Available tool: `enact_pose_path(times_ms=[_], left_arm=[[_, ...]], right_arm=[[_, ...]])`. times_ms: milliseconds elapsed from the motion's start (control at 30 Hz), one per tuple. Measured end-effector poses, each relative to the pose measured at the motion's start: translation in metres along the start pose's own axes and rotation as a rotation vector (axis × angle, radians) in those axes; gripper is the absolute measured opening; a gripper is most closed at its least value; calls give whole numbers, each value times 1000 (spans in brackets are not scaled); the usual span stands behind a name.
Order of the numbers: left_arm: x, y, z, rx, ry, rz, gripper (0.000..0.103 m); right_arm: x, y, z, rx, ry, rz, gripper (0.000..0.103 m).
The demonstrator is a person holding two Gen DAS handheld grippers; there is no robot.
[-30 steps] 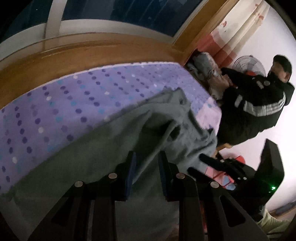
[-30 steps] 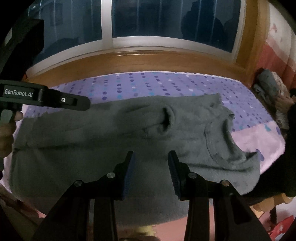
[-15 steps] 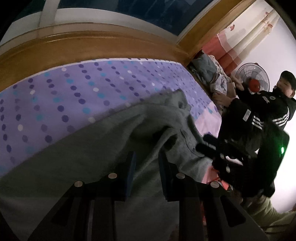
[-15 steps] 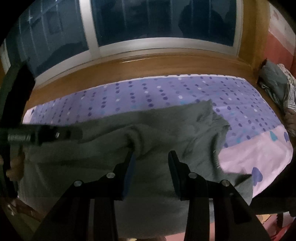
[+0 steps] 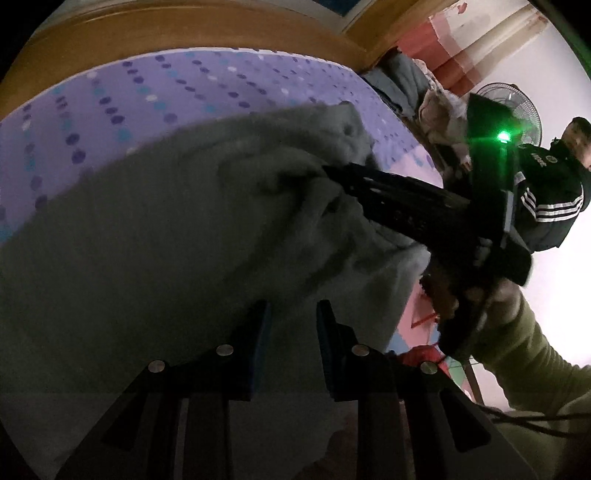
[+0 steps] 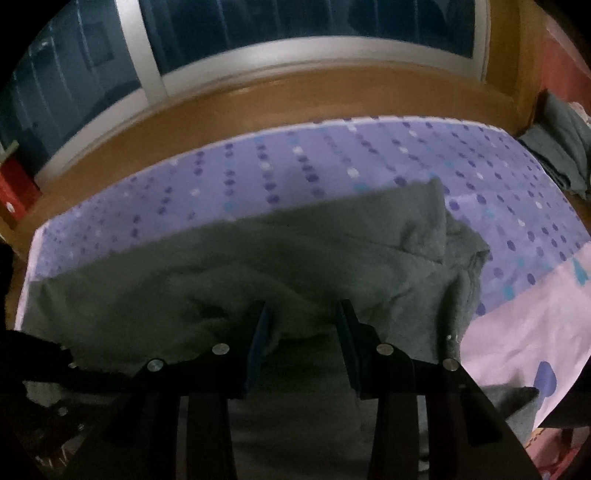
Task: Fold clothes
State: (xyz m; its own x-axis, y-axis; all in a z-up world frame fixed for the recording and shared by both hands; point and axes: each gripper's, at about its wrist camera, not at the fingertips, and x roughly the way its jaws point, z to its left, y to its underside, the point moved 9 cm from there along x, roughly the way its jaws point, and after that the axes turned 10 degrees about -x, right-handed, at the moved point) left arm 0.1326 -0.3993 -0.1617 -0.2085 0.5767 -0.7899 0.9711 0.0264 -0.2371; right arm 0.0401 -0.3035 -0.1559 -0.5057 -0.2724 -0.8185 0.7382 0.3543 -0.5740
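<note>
Your left gripper [image 5: 291, 314] sits at 6 o'clock, fingers slightly spread, nothing pinched; the grey garment [image 5: 166, 258] lies just beyond the tips. Your right gripper [image 6: 301, 317] has fingers apart with a raised fold of that garment [image 6: 258, 266] between them; whether the pads press it, cannot tell. Garment spreads over the purple dotted bedsheet [image 6: 332, 166]. At 3 o'clock in the left view: fan [image 5: 517, 107], second person [image 5: 554, 184]. Window [image 6: 295, 29] at 12 o'clock
</note>
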Motion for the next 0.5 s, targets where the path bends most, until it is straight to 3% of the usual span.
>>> enact_pose_path(times_ms=[133, 333, 500], left_arm=[[-22, -11, -7, 10, 32, -62, 24], [-35, -56, -16, 39, 39, -165, 24], [5, -66, -23, 33, 69, -104, 24]], right_arm=[[-1, 7, -5, 1, 10, 12, 40], [-17, 10, -11, 32, 6, -1, 41], [-26, 9, -37, 185, -61, -14, 41]])
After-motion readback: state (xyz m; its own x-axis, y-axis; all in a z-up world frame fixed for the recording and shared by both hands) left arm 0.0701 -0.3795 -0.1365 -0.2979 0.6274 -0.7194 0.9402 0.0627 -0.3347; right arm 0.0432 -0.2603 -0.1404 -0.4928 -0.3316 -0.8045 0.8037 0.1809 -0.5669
